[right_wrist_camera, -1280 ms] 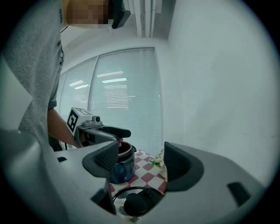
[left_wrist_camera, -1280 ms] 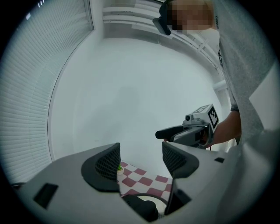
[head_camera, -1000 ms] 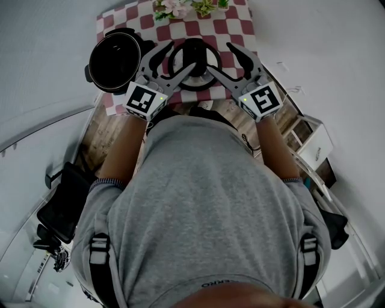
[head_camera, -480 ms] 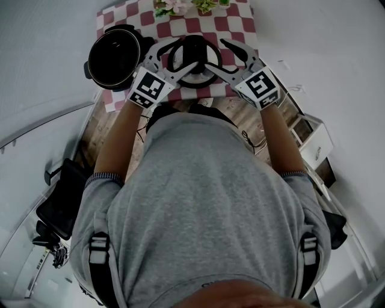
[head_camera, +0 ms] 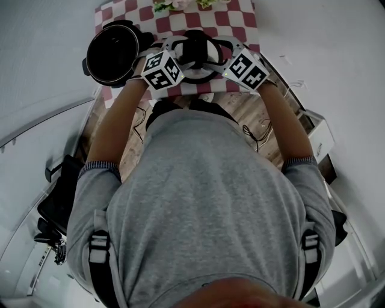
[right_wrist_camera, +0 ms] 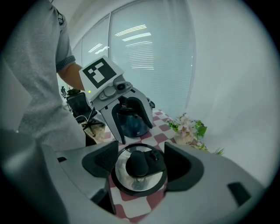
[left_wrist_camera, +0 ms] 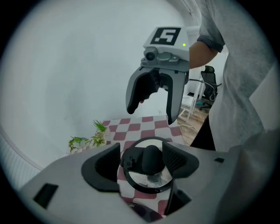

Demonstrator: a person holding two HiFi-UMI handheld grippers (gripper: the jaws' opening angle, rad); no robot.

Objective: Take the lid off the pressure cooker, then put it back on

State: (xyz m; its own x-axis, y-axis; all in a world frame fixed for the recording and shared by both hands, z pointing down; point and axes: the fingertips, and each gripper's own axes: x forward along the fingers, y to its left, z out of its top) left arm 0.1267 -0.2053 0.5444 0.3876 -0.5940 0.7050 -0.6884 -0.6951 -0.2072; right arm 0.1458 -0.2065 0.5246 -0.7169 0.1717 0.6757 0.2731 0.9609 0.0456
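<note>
The pressure cooker pot (head_camera: 113,55) stands uncovered at the left of a red-and-white checked cloth (head_camera: 237,18). Its round lid (head_camera: 195,58), shiny with a black rim and black knob (left_wrist_camera: 150,159), lies flat on the cloth to the pot's right. My left gripper (head_camera: 173,52) reaches over the lid from the left and my right gripper (head_camera: 224,52) from the right. Both are open. In each gripper view the knob (right_wrist_camera: 139,163) shows between the spread jaws, with nothing held. The left gripper view shows the right gripper (left_wrist_camera: 154,97) across the lid; the right gripper view shows the left gripper (right_wrist_camera: 127,114).
A small bunch of flowers (head_camera: 178,5) sits at the far edge of the cloth, beyond the lid. White wall lies behind the table. Wooden floor, cables (head_camera: 258,129) and a black office chair (head_camera: 60,204) are below and behind me.
Both grippers have moved forward from the table's near edge to either side of the lid. Their jaws stay open. The pot and lid have not moved.
</note>
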